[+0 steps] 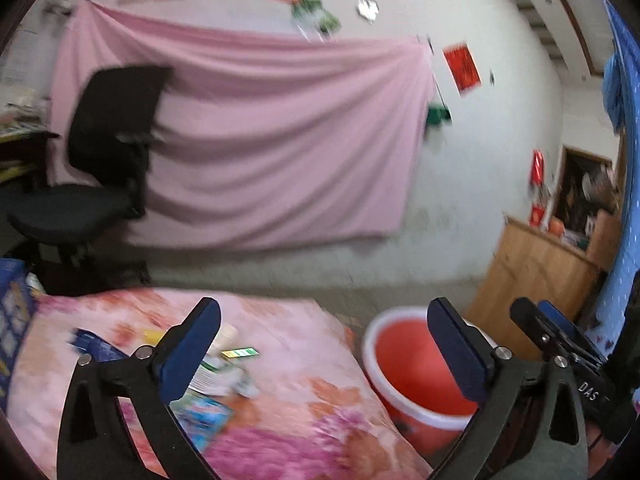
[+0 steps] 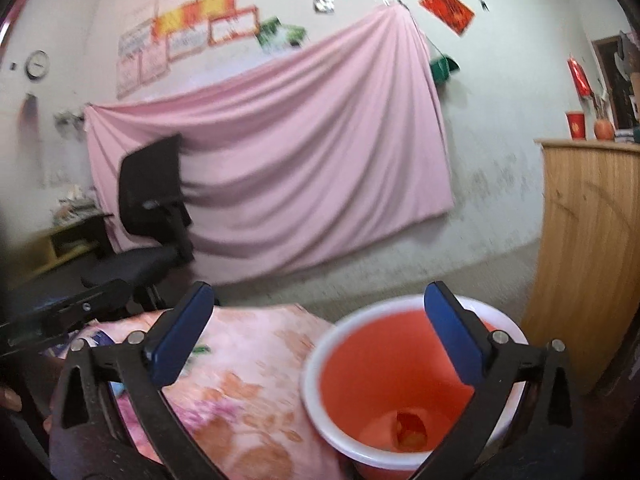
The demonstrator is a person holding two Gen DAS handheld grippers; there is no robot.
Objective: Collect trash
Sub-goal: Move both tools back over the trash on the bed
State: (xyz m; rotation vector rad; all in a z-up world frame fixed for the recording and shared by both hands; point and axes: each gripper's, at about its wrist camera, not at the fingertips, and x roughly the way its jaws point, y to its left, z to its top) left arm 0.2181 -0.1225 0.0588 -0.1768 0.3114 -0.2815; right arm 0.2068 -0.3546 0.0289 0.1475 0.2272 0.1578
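Observation:
My left gripper [image 1: 324, 316] is open and empty above a table draped in a pink floral cloth [image 1: 304, 360]. Loose trash lies on the cloth below its left finger: white wrappers [image 1: 218, 376], a green-and-yellow strip [image 1: 240, 353] and a blue packet [image 1: 204, 416]. A red bucket [image 1: 416, 364] with a white rim stands right of the cloth. My right gripper [image 2: 320, 300] is open and empty above that bucket [image 2: 320, 364]. A small red-orange scrap [image 2: 410, 428] lies at the bucket's bottom. The right gripper's body [image 1: 560, 340] also shows at the right edge of the left wrist view.
A black office chair [image 2: 152, 208] stands behind the table, before a pink sheet [image 2: 300, 152] hung on the wall. A wooden cabinet [image 2: 588, 248] stands just right of the bucket. A blue crate [image 1: 12, 312] sits at the table's left. Everything is blurred.

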